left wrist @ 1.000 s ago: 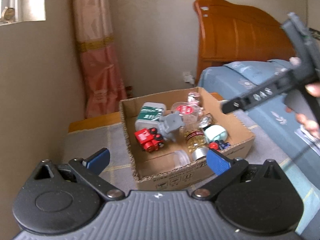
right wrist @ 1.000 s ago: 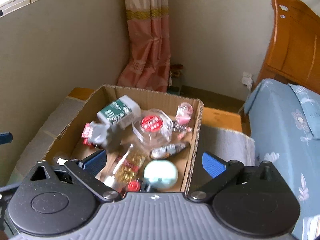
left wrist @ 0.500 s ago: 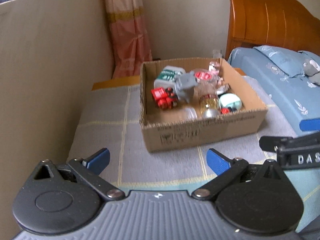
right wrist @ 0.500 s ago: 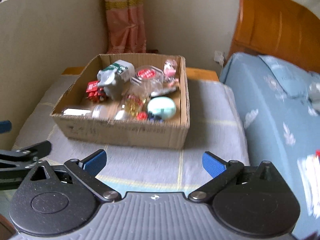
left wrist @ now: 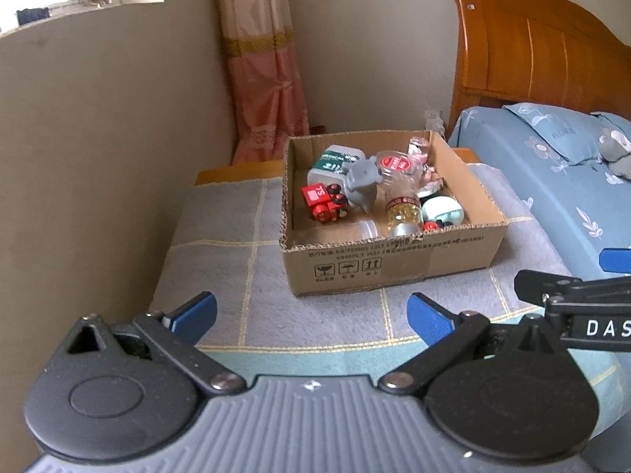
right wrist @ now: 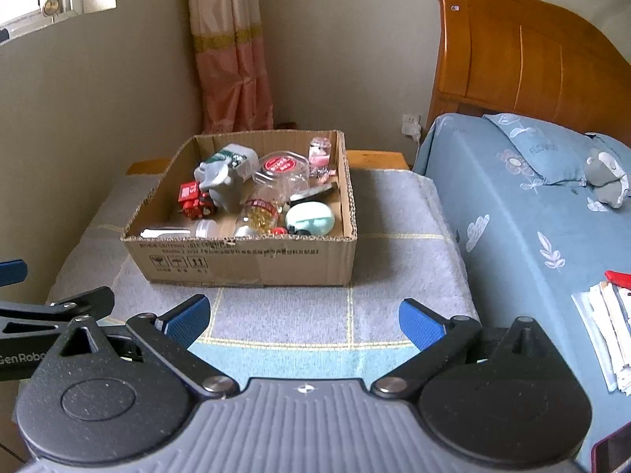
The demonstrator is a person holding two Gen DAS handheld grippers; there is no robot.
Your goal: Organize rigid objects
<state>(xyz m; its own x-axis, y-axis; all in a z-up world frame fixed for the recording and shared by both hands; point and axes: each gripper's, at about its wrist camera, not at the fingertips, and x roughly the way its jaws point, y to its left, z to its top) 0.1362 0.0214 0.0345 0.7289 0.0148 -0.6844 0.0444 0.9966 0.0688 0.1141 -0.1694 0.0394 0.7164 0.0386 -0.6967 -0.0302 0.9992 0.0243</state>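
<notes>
A cardboard box (left wrist: 394,264) (right wrist: 244,264) sits on a grey checked cloth. It holds a red toy train (left wrist: 325,202), a grey toy figure (left wrist: 361,183), a green-and-white tub (left wrist: 331,161), a clear jar with a red lid (right wrist: 280,169), a jar of yellow beads (left wrist: 402,211), a mint oval case (right wrist: 309,217) and other small items. My left gripper (left wrist: 311,315) is open and empty, well short of the box. My right gripper (right wrist: 303,317) is open and empty, also short of the box.
A wall runs along the left. A pink curtain (left wrist: 264,67) hangs behind the box. A bed with a blue sheet (right wrist: 532,213) and wooden headboard (right wrist: 524,55) lies to the right, with a grey plush toy (right wrist: 605,175) and papers (right wrist: 607,327) on it.
Both grippers have pulled back from above the box to a spot in front of it. The box and its contents have stayed put. Both remain open.
</notes>
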